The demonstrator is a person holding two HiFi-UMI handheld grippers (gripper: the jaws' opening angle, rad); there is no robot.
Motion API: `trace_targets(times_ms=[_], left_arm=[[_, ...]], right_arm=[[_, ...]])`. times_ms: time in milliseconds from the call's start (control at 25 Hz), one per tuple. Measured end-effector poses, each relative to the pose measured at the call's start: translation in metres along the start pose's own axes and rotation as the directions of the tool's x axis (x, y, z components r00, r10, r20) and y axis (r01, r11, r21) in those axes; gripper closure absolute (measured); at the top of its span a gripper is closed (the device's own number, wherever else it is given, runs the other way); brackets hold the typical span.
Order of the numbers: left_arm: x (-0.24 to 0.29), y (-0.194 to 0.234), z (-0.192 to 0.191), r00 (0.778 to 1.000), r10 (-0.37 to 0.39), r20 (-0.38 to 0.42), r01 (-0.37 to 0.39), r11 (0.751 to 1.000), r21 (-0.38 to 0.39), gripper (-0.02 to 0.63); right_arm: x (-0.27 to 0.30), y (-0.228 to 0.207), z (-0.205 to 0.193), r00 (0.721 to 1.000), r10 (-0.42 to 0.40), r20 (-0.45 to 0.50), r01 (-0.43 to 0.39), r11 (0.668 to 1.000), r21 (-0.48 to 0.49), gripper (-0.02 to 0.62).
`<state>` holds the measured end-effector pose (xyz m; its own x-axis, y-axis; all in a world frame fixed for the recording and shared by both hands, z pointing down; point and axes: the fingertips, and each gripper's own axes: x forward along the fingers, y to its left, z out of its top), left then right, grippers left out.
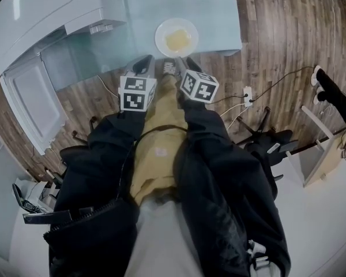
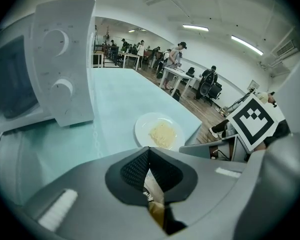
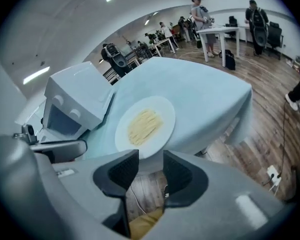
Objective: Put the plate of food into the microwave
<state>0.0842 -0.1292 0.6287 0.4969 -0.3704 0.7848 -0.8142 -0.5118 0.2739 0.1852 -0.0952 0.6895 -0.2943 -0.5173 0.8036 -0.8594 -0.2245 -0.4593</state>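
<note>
place: open-plan office | cues: desks (image 3: 217, 31), office chairs (image 3: 274, 34), strip lights (image 2: 246, 45)

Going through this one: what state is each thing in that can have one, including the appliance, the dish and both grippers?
White microwave oven: door swung open.
Round white plate of pale yellow food: resting on the light teal table, near its edge, untouched.
Left gripper: jaws together, empty.
Right gripper: jaws apart, nothing between them.
</note>
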Motion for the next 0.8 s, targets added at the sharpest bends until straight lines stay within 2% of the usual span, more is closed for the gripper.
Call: trace_targets(times_ms=[160, 280, 520, 720, 800], left_arm=[[0.005, -0.002, 0.002, 1.000, -0.010, -0.008, 0.010, 1.000, 0.008, 0.609], [0.006, -0.003, 0.002, 1.000, -0.013, -0.014, 0.014, 1.000, 0.012, 0.609], [0.007, 0.000, 0.000, 1.000, -0.012, -0.024, 0.012, 1.000, 0.015, 0.609], [0.007, 0.002, -0.001, 1.000, -0.007, -0.026, 0.008, 1.000, 0.013, 0.610], [0.007, 0.001, -0.002, 1.000, -0.008, -0.027, 0.009, 1.000, 0.012, 0.609]], right_arm=[[0.006, 0.001, 0.000, 0.997, 0.068, 0.025, -0.070, 0.989, 0.130, 0.453], [0.010, 0.003, -0.002, 0.991, 0.126, 0.035, -0.131, 0.964, 0.234, 0.454], [0.013, 0.004, 0.000, 0.968, 0.221, 0.114, -0.249, 0.872, 0.421, 0.512], [0.007, 0.005, 0.007, 0.941, 0.276, 0.195, -0.338, 0.795, 0.503, 0.551], [0.005, 0.005, 0.012, 0.921, 0.306, 0.242, -0.389, 0.759, 0.522, 0.577]])
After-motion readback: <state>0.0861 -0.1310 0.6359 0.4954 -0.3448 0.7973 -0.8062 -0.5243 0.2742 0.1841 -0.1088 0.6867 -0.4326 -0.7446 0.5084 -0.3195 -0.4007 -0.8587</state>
